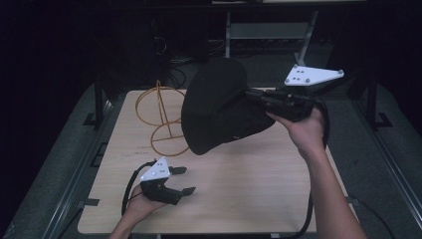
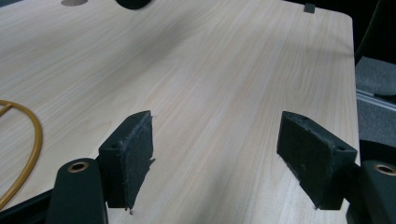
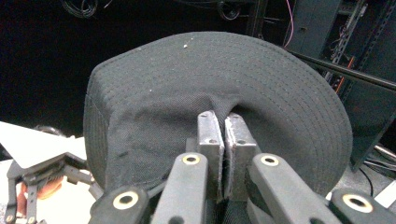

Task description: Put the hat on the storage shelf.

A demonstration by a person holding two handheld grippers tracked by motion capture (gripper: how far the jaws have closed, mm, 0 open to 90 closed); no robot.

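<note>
While pinched in right claw [image 3: 223, 140], black cap [image 1: 219, 107] aloft

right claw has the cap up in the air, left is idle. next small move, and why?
Probably carry the cap left and lower it over the wire stand. The right claw is shut on the cap's fabric and holds it clear of the table, beside the stand. The left claw is open, holding nothing.

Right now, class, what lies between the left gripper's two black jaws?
Nothing: between the open left gripper jaws, the left gripper view shows bare pale wooden table.
</note>
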